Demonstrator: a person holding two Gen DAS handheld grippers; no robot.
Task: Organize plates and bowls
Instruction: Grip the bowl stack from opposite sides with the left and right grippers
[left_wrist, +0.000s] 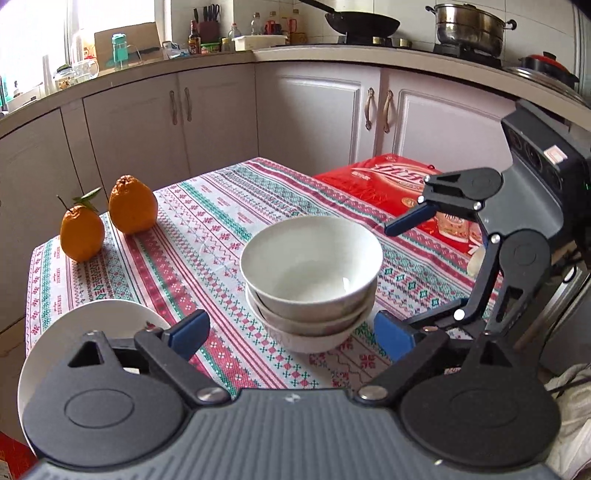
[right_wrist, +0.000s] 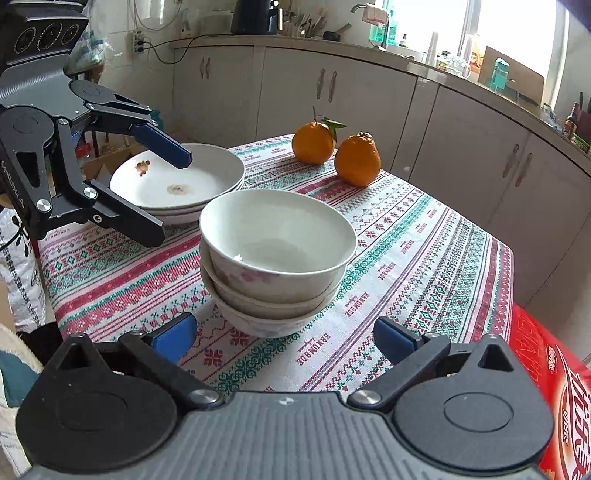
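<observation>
From the left wrist camera, the left gripper (left_wrist: 291, 334) has its blue-padded jaws spread apart with nothing between them. Just beyond the pads a stack of bowls (left_wrist: 311, 280), three white ones nested, sits on the table (left_wrist: 207, 236), which is covered with a cloth woven in red, green and white bands. A white plate (left_wrist: 92, 321) lies at the near left edge of the table, partly hidden behind the left finger. Two oranges (left_wrist: 107, 221) stand at the far left corner, touching or nearly so, one with a leafy stem. At the right, the right gripper (left_wrist: 391, 273) reaches in with its jaws wide, empty, to the right of the bowls and apart from them. A red package (left_wrist: 384, 181) lies past the table's far right edge. Behind runs a curved counter (left_wrist: 314, 55) over pale cabinets (left_wrist: 207, 122), carrying bottles, a wok (left_wrist: 364, 20) and a steel pot (left_wrist: 469, 24) on a stove.

From the right wrist camera, the right gripper (right_wrist: 284, 338) is likewise spread wide and empty, the stack of bowls (right_wrist: 277, 254) just ahead of it; the top bowl shows a faint pink pattern on its side. Far left, a stack of plates (right_wrist: 184, 181) with a small floral mark rests on the table (right_wrist: 424, 240). The left gripper (right_wrist: 173, 195) hangs there, jaws parted, its upper finger over the plates. The oranges (right_wrist: 336, 151) sit at the far edge. A bright window (right_wrist: 509, 33) lights the counter (right_wrist: 461, 81) at the right.
</observation>
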